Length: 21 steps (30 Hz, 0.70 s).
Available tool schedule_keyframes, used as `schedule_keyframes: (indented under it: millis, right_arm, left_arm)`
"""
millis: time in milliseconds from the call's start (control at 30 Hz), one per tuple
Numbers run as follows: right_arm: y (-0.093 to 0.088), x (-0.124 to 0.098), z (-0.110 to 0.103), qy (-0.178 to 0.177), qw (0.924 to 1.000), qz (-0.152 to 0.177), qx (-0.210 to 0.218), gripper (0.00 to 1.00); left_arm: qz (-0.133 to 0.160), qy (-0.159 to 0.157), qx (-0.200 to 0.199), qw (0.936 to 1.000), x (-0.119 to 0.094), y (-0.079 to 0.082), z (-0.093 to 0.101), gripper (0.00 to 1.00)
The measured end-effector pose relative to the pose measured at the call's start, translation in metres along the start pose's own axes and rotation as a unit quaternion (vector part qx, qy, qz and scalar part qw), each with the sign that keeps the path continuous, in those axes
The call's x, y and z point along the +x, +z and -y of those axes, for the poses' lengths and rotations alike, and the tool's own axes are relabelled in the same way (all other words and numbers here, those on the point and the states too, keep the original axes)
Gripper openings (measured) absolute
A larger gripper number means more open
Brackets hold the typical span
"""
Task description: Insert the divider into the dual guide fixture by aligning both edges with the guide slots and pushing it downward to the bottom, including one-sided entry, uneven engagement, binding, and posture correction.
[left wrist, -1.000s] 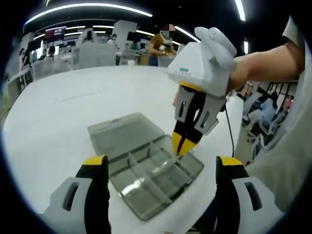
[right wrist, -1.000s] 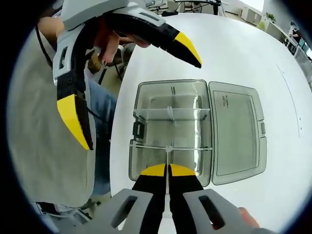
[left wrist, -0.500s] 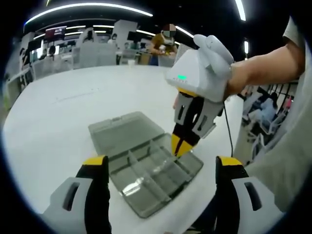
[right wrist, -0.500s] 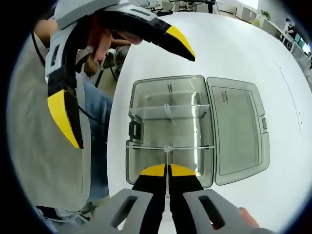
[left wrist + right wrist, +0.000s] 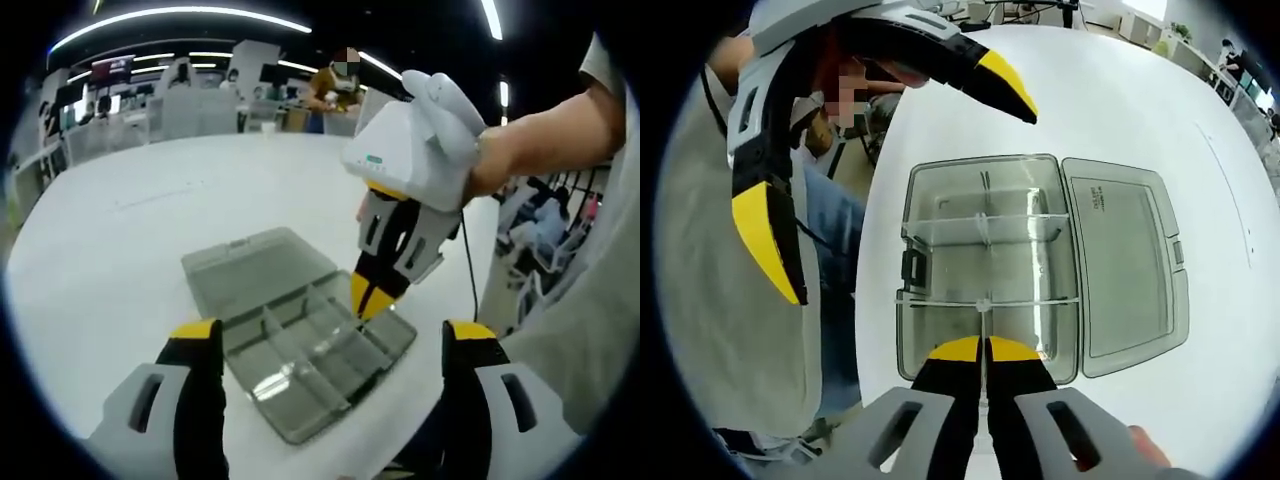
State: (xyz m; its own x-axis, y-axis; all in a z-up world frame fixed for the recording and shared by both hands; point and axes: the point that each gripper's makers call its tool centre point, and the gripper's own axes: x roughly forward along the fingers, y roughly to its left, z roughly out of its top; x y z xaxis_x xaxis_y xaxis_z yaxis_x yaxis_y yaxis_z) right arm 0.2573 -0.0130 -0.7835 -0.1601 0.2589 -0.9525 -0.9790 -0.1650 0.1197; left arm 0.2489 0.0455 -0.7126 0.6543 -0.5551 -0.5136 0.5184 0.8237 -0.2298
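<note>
A clear plastic compartment box [image 5: 990, 260] lies on the white table [image 5: 130, 230] with its lid [image 5: 1128, 265] folded open beside it. Two clear cross dividers [image 5: 985, 300] stand in its tray. My right gripper [image 5: 985, 348] is shut on a thin clear divider [image 5: 983, 325] that runs lengthwise into the tray's near compartment and meets the nearer cross divider. From the left gripper view, the right gripper [image 5: 370, 298] points down into the box [image 5: 290, 350] at its far right corner. My left gripper [image 5: 332, 340] stands wide open on the near side of the box, and holds nothing; it also shows as the left gripper [image 5: 885, 160].
The table's edge runs close to the box on the side of the person's legs [image 5: 840, 260]. A cable [image 5: 470, 270] hangs from the right gripper. A forearm [image 5: 550, 130] reaches in from the right. Desks and a person [image 5: 335, 90] stand far behind the table.
The right gripper's body has rocked slightly over the box while staying shut on the divider. The left gripper has drifted a little to the left in the right gripper view.
</note>
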Motion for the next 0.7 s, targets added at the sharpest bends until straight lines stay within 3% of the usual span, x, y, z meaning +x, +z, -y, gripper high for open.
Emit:
schedule_keyframes:
  millis: [700]
  right_arm:
    - [-0.0001,0.0025,0.0001,-0.014,0.9997,0.020,0.002,0.00]
  left_arm:
    - [-0.013,0.002,0.001,0.9999,-0.0041,-0.0066,-0.0017,0.88]
